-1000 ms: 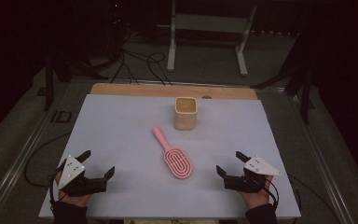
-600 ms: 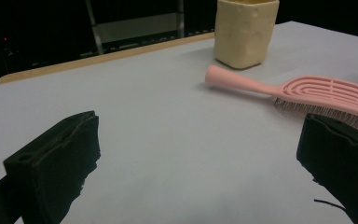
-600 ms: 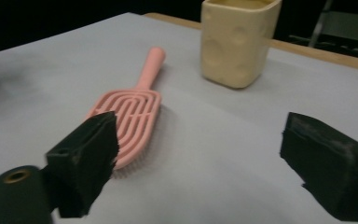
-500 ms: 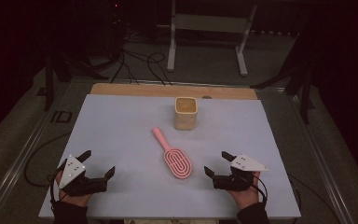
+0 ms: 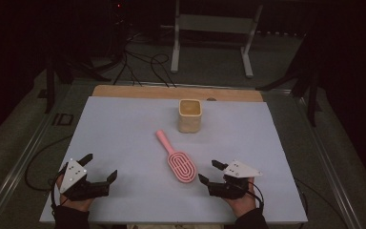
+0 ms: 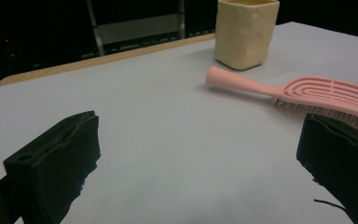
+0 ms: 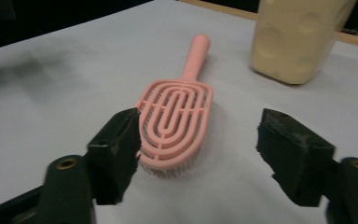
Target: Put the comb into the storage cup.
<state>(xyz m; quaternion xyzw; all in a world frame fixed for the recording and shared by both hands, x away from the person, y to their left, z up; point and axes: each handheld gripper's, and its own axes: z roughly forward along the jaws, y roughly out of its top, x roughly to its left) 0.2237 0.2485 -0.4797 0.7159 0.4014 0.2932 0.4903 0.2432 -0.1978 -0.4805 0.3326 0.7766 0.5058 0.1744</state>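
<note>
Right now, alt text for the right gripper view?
Open right gripper, black jaws apart, just short of the head of a pink plastic vented hairbrush lying bristles-down on the pale table. A cream squarish cup stands beyond.

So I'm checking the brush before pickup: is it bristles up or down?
Bristles down. The brush lies flat on the table, its slotted back facing up and bristles showing under its edge.

No legible text, label, brand, number or sign appears on any surface near the fingers or beyond them.
</note>
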